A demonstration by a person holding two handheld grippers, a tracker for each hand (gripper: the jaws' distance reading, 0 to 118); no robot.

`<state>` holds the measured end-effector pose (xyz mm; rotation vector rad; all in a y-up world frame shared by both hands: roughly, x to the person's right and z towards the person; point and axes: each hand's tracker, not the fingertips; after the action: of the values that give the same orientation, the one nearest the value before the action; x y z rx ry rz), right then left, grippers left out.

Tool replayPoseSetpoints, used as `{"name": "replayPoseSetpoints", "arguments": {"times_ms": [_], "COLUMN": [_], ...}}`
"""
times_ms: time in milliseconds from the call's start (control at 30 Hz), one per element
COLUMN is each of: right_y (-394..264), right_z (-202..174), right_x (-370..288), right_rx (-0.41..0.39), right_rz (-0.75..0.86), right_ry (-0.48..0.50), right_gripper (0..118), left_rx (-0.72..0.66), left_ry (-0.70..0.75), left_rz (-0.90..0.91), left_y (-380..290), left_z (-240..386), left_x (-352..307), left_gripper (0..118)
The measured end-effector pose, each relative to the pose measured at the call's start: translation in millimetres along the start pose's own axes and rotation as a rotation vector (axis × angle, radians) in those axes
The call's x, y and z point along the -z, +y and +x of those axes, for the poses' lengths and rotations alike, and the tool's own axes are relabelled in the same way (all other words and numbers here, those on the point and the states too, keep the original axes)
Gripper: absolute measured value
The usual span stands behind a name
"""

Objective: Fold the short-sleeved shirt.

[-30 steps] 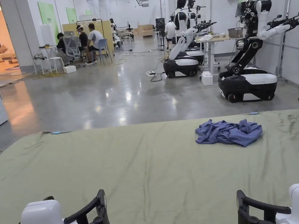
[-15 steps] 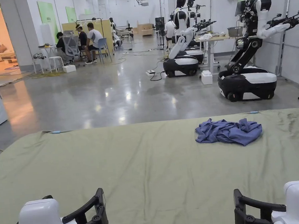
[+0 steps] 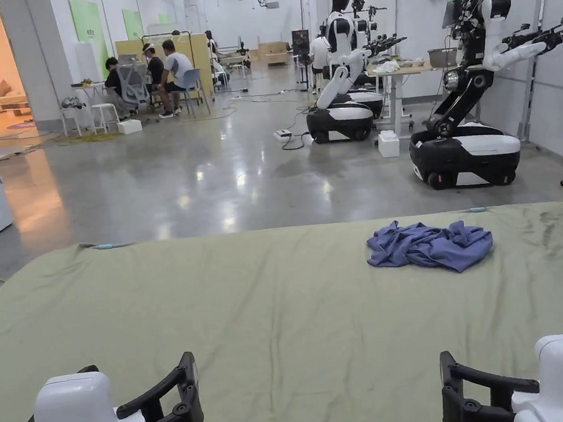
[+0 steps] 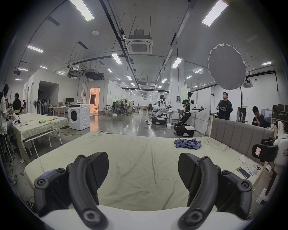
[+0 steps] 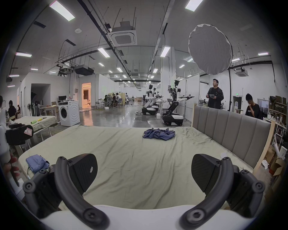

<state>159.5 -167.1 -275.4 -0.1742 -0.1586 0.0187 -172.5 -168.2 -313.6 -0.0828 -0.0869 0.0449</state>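
The left gripper (image 4: 143, 171) hovers low at the near edge of the bed (image 3: 273, 322), its jaws spread wide with nothing between them. The right gripper (image 5: 144, 172) sits level with it farther right, likewise gaping and empty. Both are well apart from the work.

The short-sleeved shirt (image 3: 430, 247) lies far across the green sheet, toward the right and near the far edge, bunched into a low blue heap with no sleeve or hem clearly laid out. It looks thin, soft and light, so it will likely sag and drag rather than hold any shape, and a pinch into the middle of the heap may gather several layers at once. Better holds would probably be an outer edge or a corner that sticks out, one for each gripper, so the cloth can be shaken flat first.

A smaller folded blue cloth (image 5: 37, 163) rests at the near left corner.
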Motion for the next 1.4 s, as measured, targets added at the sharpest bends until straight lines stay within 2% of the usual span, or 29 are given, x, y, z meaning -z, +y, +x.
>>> {"name": "replayPoseSetpoints", "arguments": {"times_ms": [1300,1400], "right_y": [2.0,2.1], "right_z": [2.5,2.9], "right_x": [2.6,2.9], "right_rx": [0.020,0.020], "right_rz": [-0.012,-0.012], "right_ry": [0.007,0.008], "right_gripper": [118,118], "left_rx": [-0.018,-0.079], "left_ry": [-0.009,-0.050], "left_rz": [-0.003,-0.021], "left_y": [0.3,-0.2], "left_z": [-1.3,-4.8], "left_x": [0.1,2.8], "left_gripper": [105,105]}}
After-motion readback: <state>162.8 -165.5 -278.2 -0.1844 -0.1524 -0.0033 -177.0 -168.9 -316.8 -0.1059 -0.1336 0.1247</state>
